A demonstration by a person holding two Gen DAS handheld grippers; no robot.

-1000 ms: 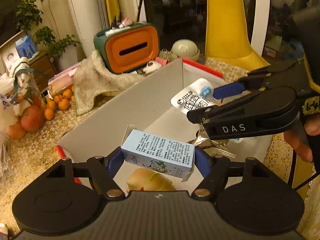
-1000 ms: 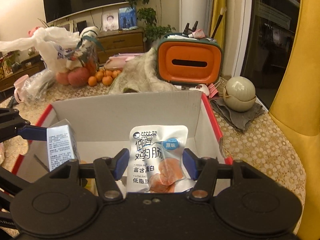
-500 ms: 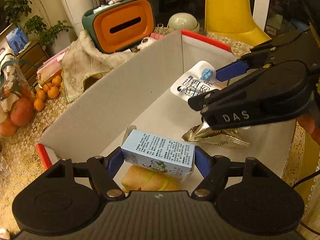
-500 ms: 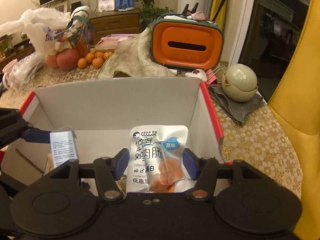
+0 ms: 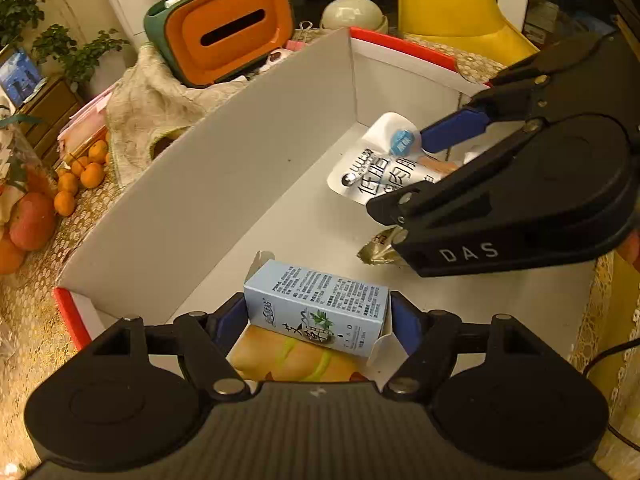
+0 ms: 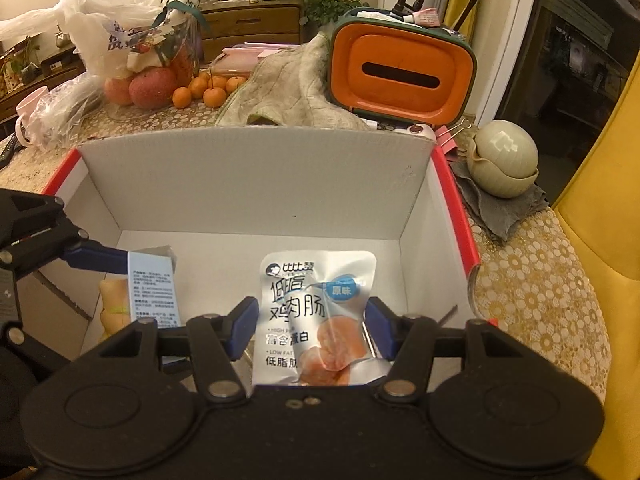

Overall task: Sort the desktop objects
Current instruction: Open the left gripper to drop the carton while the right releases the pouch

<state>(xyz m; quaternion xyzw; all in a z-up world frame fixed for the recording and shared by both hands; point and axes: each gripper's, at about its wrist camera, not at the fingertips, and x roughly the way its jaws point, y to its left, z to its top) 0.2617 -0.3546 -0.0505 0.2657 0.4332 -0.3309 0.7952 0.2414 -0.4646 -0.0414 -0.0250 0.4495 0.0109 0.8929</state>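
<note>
Both held items are over the open cardboard box (image 6: 256,184), so the step in hand looks like the drop-off: carry in, lower, let go.

Taking the box as the landmark and going left to right. Outside its left wall, on the table (image 6: 536,292), sit oranges (image 5: 82,176) and apples, well clear of the work. Just inside the left end, the left tool (image 5: 318,314) is clamped on a pale blue carton (image 5: 316,306), its blue pads pressing the carton's two short ends; the carton hangs level above a yellowish packet (image 5: 292,360) lying on the box floor. Whether carton and packet touch I cannot tell. Toward the middle of the floor lies a crumpled gold wrapper (image 5: 380,246). Toward the right end, the right tool (image 6: 310,322) grips a white sausage pouch (image 6: 316,312) by its sides, held above the floor near the right wall.

The next move calls for each tool to spread its pads and release, probably after sinking a little. The carton would land on the packet unless shifted toward the bare floor at the box's middle.

Edges to mind: the tall back wall just beyond both items, and the red-edged right wall (image 6: 454,216) beside the pouch. Open room is upward and back toward the person. Behind the box, the orange tissue holder (image 6: 402,68) and cloth (image 6: 288,84) stand clear.
</note>
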